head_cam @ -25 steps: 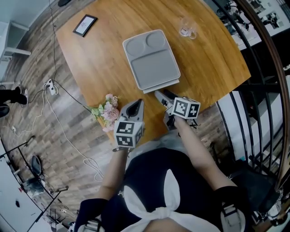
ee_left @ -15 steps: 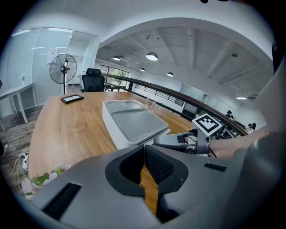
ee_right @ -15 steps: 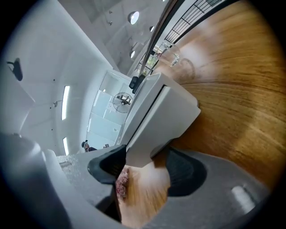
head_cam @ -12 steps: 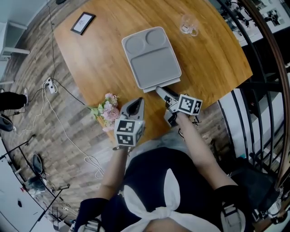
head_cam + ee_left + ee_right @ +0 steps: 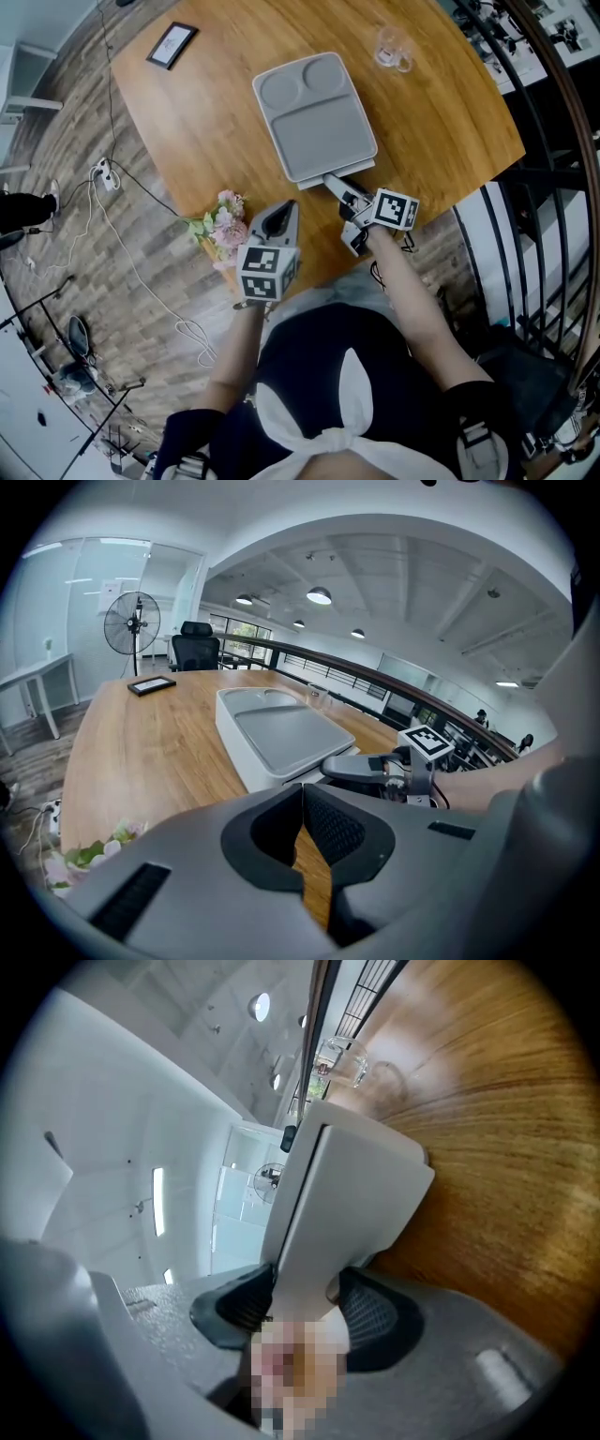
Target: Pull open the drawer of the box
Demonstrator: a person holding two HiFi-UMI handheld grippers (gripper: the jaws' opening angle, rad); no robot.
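Fingers [image 5: 370,1312] of the right gripper [image 5: 336,185] have just been closing, and their pads rest against both faces of the pale drawer [image 5: 323,1213] lip between them. The lip sits at the near edge of the grey box [image 5: 314,117], which stretches away past the fingertips on the wooden table [image 5: 187,122]. Left gripper [image 5: 302,794] fingers meet at the tips on nothing, the box ahead of them. Only the right gripper view shows the lip between the pads, and only the left gripper view shows a standing fan [image 5: 131,625] far beyond the table.

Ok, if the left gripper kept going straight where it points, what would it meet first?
Likely the bare table just before the box, as the left gripper tilts down; depth is unclear.
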